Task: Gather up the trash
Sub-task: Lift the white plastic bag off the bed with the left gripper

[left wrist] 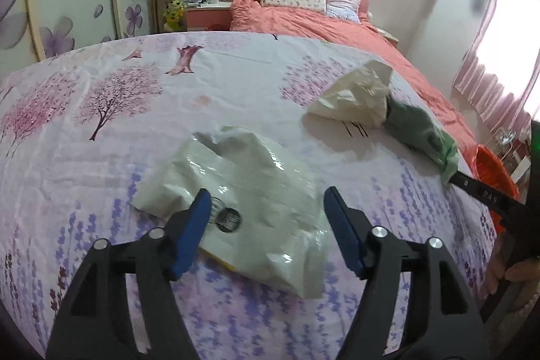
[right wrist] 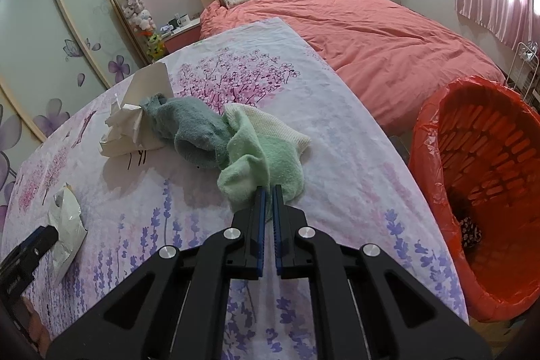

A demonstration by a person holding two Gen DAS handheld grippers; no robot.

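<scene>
- Progress looks early: the red-lined bin (right wrist: 479, 191), right of the right-wrist frame, holds only one small dark item at its bottom, while three pieces remain on the floral surface (right wrist: 337, 137).
- Right gripper (right wrist: 269, 191), centre frame, is pinched nearly closed on the edge of a limp green cloth (right wrist: 256, 164).
- Crumpled paper (right wrist: 125, 130) lies upper left, touching the cloth.
- Left gripper (left wrist: 266, 201) is spread wide, empty, over a glossy white plastic wrapper (left wrist: 249, 177) in the left-wrist frame's centre.

The floral-clothed desk (left wrist: 236, 83) is viewed closely from both wrist cameras, each faced toward the coral bed (right wrist: 371, 32). The crumpled paper (left wrist: 354, 97) is shared by both views.
</scene>
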